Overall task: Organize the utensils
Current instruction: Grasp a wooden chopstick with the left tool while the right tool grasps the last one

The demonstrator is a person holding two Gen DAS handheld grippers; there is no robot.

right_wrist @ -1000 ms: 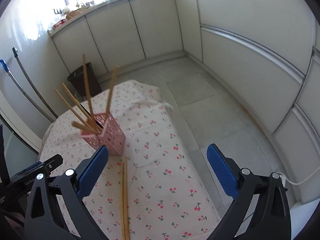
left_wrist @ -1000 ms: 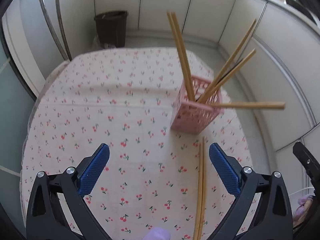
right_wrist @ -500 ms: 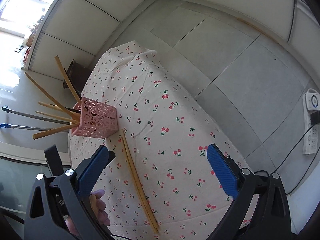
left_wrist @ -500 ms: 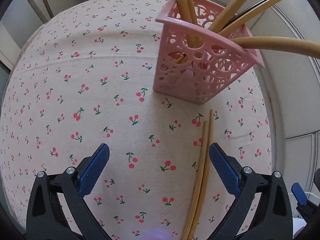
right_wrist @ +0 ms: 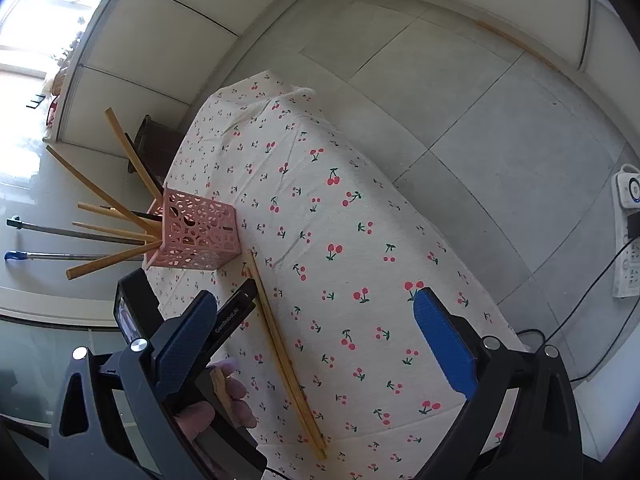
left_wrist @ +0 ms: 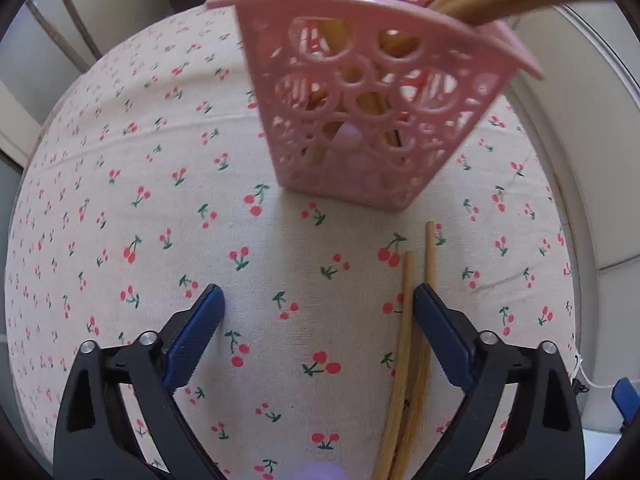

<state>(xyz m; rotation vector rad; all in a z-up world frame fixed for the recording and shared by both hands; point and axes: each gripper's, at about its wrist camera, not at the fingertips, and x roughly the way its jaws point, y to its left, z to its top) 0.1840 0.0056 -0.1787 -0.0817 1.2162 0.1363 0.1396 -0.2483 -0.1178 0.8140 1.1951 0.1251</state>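
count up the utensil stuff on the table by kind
pink basket: 1
wooden chopsticks standing in the basket: 5 that can be told apart
dark thin stick in the basket, kind unclear: 1
wooden chopsticks lying loose on the tablecloth: 2
total: 9

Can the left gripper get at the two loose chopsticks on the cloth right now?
Probably yes. The left gripper, jaws just narrowing but open, hangs over the chopsticks, which lie by its right finger, nothing covering them; the pink basket stands clear beyond.
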